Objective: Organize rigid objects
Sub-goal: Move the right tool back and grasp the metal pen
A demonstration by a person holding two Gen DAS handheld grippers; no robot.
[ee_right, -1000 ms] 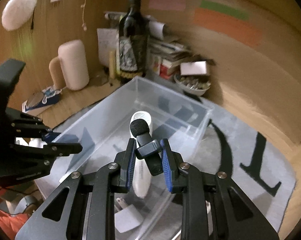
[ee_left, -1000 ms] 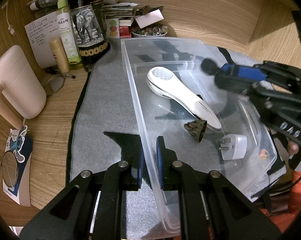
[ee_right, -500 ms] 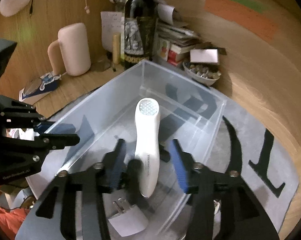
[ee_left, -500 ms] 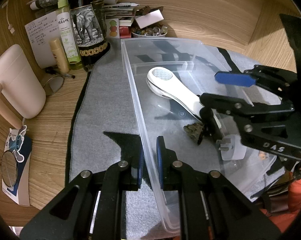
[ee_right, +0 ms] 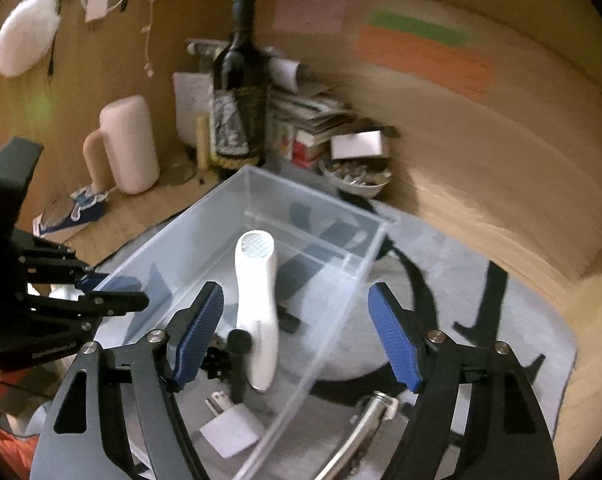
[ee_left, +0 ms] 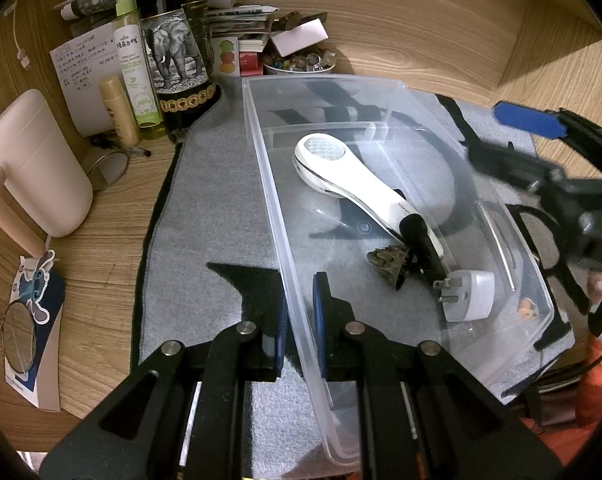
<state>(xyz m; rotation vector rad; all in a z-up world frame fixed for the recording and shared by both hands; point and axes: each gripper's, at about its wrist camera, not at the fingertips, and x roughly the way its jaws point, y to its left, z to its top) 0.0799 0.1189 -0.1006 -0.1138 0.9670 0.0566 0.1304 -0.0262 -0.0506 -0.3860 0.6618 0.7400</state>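
A clear plastic bin [ee_left: 261,168] [ee_right: 353,304] lies on a grey mat. In it are a white handheld device [ee_left: 353,184] [ee_right: 257,296], a small black microphone [ee_left: 423,242] [ee_right: 239,344], a dark ridged piece [ee_left: 389,264] and a white plug adapter [ee_left: 467,296] [ee_right: 231,428]. My left gripper [ee_left: 299,320] is shut on the bin's near wall. My right gripper [ee_right: 295,336] is open and empty above the bin; it also shows in the left wrist view [ee_left: 529,148]. A silver metal tool [ee_right: 361,432] lies on the mat outside the bin, below the right gripper.
A wine bottle [ee_left: 177,56] [ee_right: 237,104], a green spray bottle [ee_left: 135,64], a beige jug [ee_left: 33,168] [ee_right: 127,148], stacked books and a bowl of small items [ee_left: 299,64] crowd the back left. A round mirror [ee_left: 17,340] lies at the left edge.
My right gripper has opened and let go of the black microphone, which now lies in the bin beside the white device. The right gripper has then risen and pulled back. The left gripper has not moved.
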